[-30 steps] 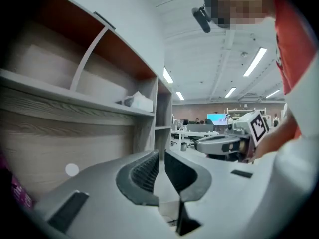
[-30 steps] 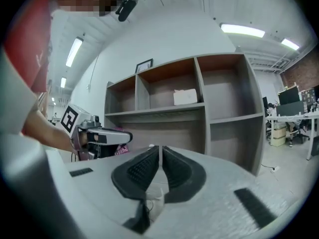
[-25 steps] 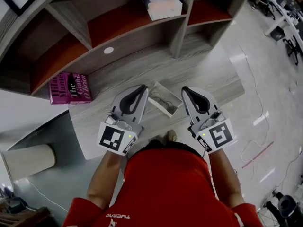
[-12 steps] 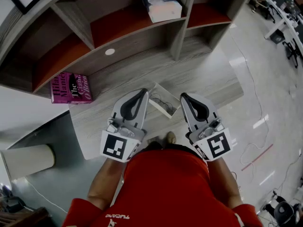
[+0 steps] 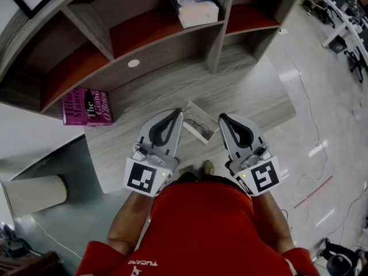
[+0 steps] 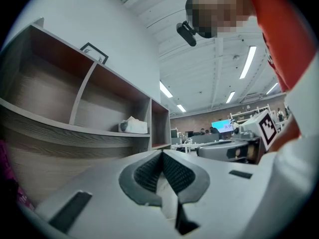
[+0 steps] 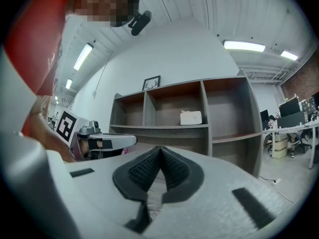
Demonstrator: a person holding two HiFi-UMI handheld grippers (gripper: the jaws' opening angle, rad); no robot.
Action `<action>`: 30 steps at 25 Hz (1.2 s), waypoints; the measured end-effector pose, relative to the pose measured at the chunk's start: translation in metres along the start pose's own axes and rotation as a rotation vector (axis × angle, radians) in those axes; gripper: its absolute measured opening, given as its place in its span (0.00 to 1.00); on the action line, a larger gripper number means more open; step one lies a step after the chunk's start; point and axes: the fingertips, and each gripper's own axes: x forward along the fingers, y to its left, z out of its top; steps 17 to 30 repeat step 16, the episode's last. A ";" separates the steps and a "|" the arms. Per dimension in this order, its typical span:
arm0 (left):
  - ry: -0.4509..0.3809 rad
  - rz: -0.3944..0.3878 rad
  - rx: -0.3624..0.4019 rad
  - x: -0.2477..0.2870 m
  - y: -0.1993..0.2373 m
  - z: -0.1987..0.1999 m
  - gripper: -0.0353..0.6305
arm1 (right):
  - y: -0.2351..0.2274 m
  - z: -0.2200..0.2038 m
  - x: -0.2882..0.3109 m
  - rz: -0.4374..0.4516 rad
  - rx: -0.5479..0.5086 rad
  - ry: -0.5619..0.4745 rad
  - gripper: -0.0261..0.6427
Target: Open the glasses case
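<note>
Grey wood tabletop [image 5: 241,91] beneath shelves [image 5: 146,30], white glasses case [image 5: 199,123] between the left gripper [image 5: 176,114] and right gripper [image 5: 222,118], both with jaws pressed together and empty

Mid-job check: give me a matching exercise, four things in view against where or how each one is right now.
Things:
1 pink book
2 tissue box
3 glasses case
4 left gripper

Places or states:
A jaws together, nothing held
B on the shelf
C left end of the desk
D on the desk, between the left gripper and the right gripper

Pairs: 1-C, 2-B, 3-D, 4-A
</note>
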 end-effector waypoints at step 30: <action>-0.014 0.028 -0.008 0.002 0.003 0.003 0.07 | -0.006 -0.006 -0.003 0.000 0.014 0.013 0.04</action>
